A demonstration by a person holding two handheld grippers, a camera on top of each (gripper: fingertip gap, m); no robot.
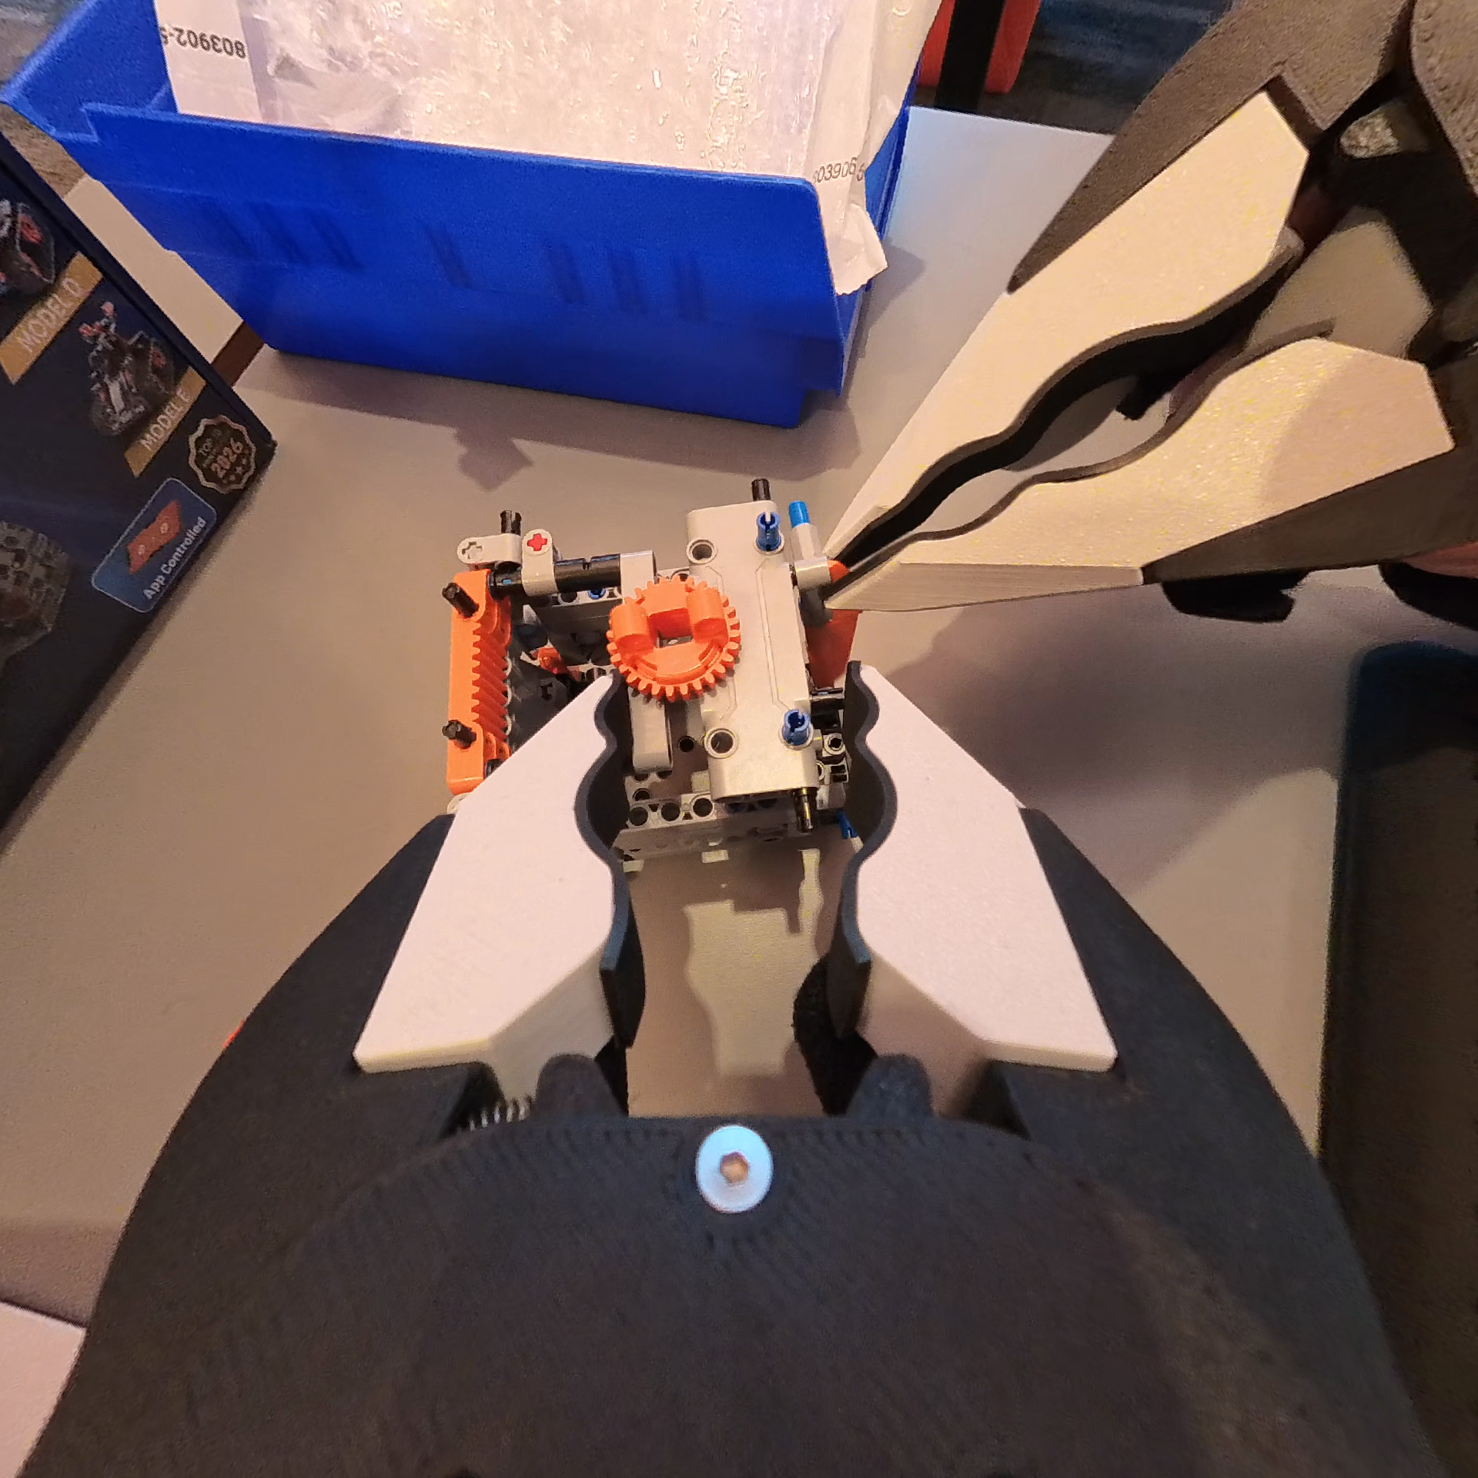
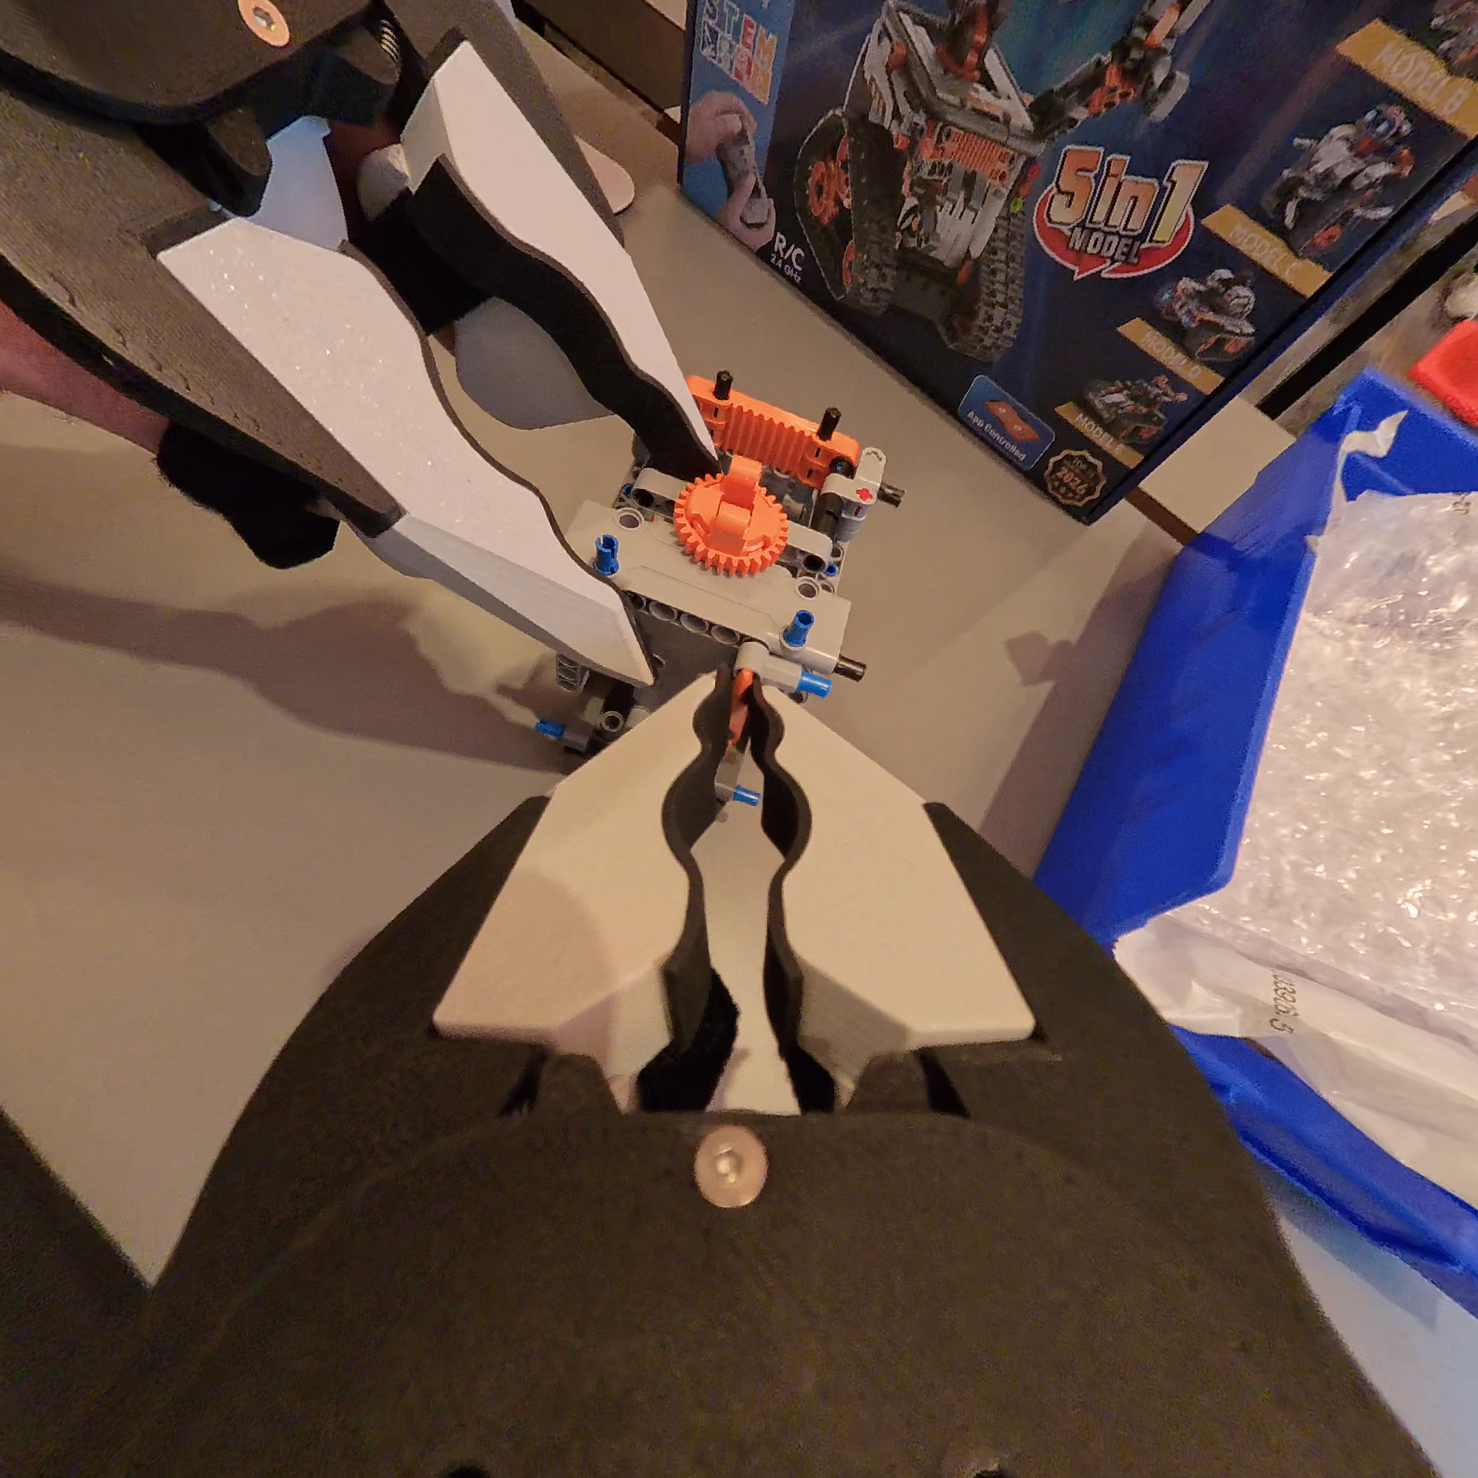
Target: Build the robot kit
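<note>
A small brick assembly (image 1: pixel 752 608) stands on the grey table (image 1: pixel 240 800). It has a grey block, an orange gear (image 1: pixel 672 632) on top and an orange toothed rack (image 1: pixel 480 664) on its left side. My left gripper (image 1: pixel 732 680) is shut on the assembly, one finger on each side. My right gripper (image 1: pixel 832 576) comes in from the right, shut on a thin orange piece (image 2: pixel 740 704) with a grey connector at the assembly's side. In the right wrist view the right gripper (image 2: pixel 732 696) pinches that piece, and the left gripper (image 2: pixel 676 564) straddles the assembly (image 2: pixel 720 600).
A blue bin (image 1: pixel 480 264) holding clear plastic bags (image 1: pixel 560 64) stands just behind the assembly; it also shows in the right wrist view (image 2: pixel 1184 720). A printed toy box (image 1: pixel 96 480) stands upright at the left. A dark blue object (image 1: pixel 1408 880) lies at the right. Left and right tips are no more than a few centimetres apart.
</note>
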